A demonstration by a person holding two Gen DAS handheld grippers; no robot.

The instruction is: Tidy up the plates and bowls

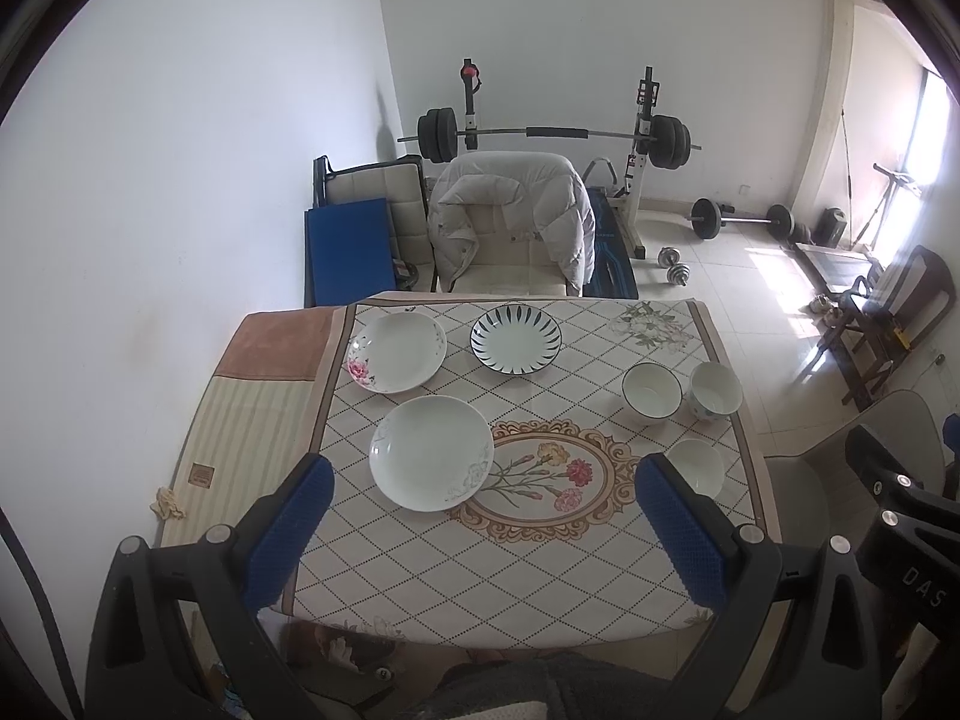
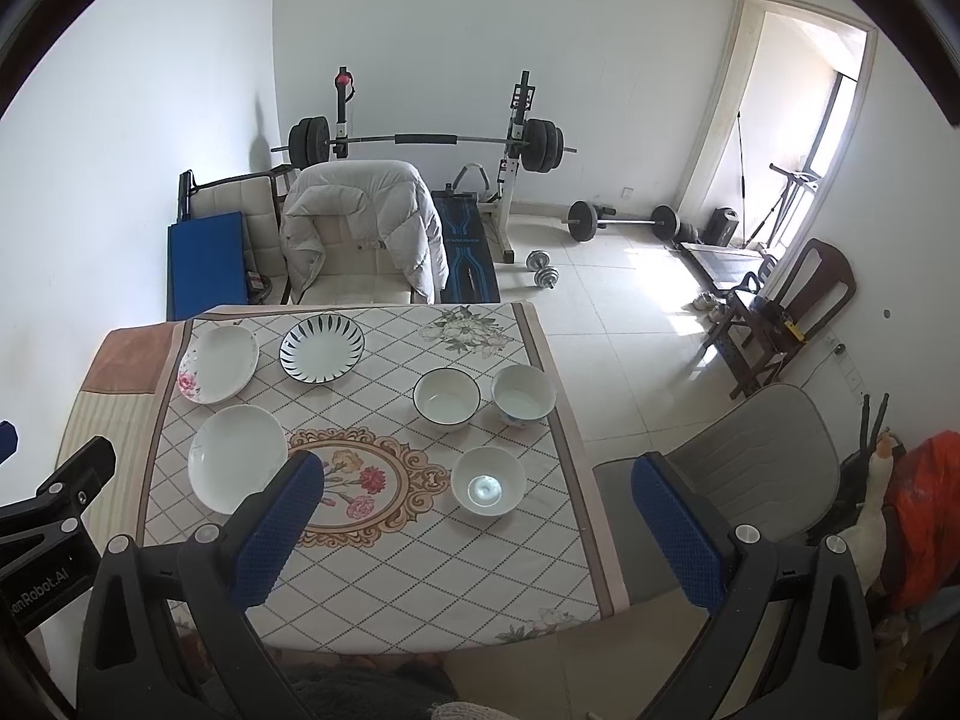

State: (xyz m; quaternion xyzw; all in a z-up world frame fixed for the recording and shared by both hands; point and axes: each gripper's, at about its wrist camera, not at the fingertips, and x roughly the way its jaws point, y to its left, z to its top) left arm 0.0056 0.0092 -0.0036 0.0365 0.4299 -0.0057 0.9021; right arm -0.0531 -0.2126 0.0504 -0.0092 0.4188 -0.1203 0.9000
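Three plates lie on the table's left half: a white plate (image 1: 431, 451) (image 2: 237, 458) nearest, a pink-flowered plate (image 1: 397, 350) (image 2: 218, 363) behind it, and a blue-striped plate (image 1: 516, 339) (image 2: 322, 348) at the back. Three bowls stand on the right: a dark-rimmed bowl (image 1: 651, 392) (image 2: 446, 399), a flower-patterned bowl (image 1: 716, 390) (image 2: 524, 394), and a plain white bowl (image 1: 696, 465) (image 2: 488, 481) nearest. My left gripper (image 1: 483, 492) is open and empty above the table's near side. My right gripper (image 2: 477, 489) is open and empty, also held above the near side.
The table (image 1: 540, 576) has a patterned cloth with a flower medallion (image 1: 549, 474). A chair with a white jacket (image 1: 510, 216) stands behind it. A grey chair (image 2: 750, 468) is to the table's right. A weight bench with barbell (image 2: 420, 144) and dumbbells sit beyond.
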